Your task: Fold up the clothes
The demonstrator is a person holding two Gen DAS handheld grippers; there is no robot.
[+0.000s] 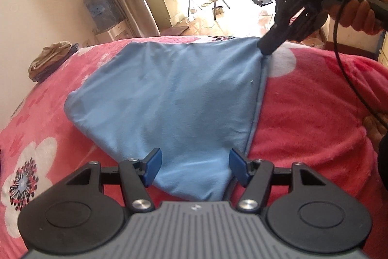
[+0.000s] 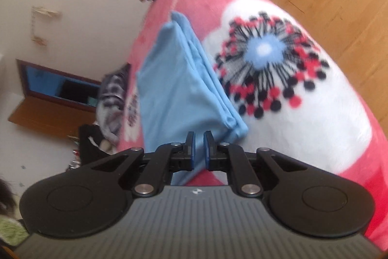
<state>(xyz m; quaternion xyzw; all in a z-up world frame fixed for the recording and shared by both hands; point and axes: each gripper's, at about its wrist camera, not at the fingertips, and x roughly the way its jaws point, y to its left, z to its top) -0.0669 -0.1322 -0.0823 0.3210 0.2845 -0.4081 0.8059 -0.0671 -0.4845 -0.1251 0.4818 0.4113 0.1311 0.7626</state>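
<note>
Lying lengthwise between both grippers, blue garment [image 1: 174, 101] – right fingers [image 1: 263, 50] pinching far corner, left fingers [image 1: 152, 166] spread wide astride near end.

Left black two-finger gripper [image 1: 194, 168] points downward, its blue-padded fingers [image 1: 152, 166] standing wide apart. Right black two-finger gripper [image 2: 198, 149], seen also from the left wrist view [image 1: 265, 50], has fingers [image 2: 208, 149] drawn nearly together. A person's hand [image 1: 359, 9] grasps its handle.
</note>
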